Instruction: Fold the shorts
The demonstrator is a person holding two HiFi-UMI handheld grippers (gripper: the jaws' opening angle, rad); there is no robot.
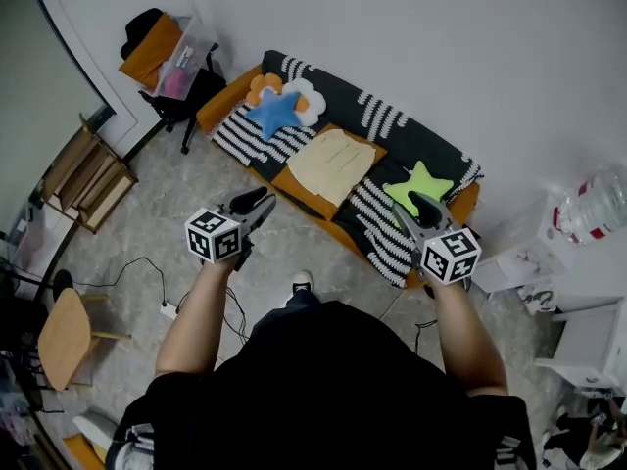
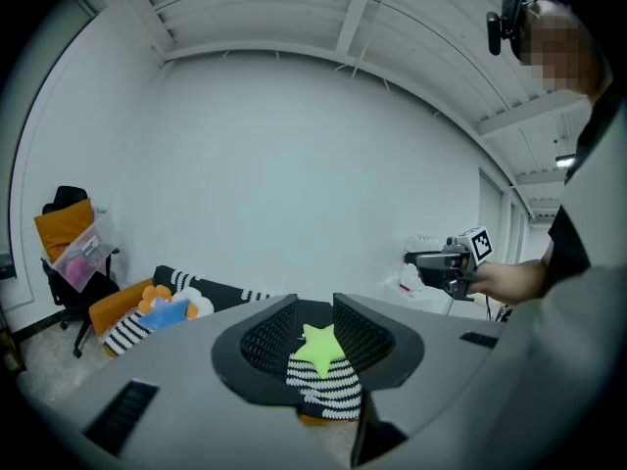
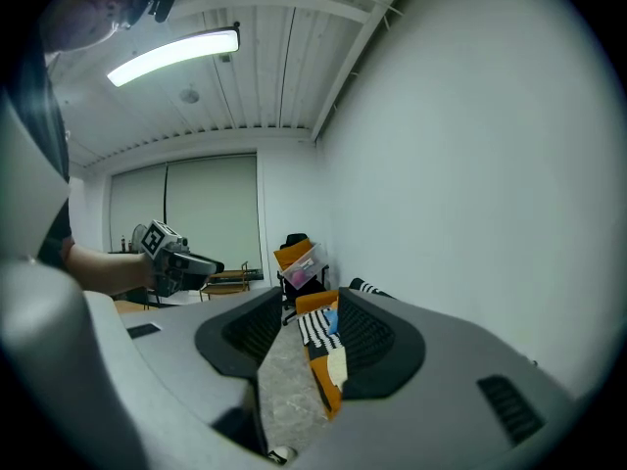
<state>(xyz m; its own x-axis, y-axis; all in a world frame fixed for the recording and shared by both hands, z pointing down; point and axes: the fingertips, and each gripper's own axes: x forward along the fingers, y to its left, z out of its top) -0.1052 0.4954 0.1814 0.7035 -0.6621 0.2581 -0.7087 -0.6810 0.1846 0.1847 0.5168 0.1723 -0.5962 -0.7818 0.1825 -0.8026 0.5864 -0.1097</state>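
Both empty with jaws apart, the left gripper (image 1: 259, 202) and right gripper (image 1: 417, 206) flank the shorts (image 1: 336, 164), which lie well ahead on the sofa (image 1: 338, 96), seemingly equidistant.

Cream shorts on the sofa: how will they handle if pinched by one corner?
Probably floppy: the shorts lie flat and thin on the sofa, so a one-corner lift likely drapes and bunches. Likely light for their size, too. The soft seat beneath may give under a pinch, so catching only one layer looks hard.
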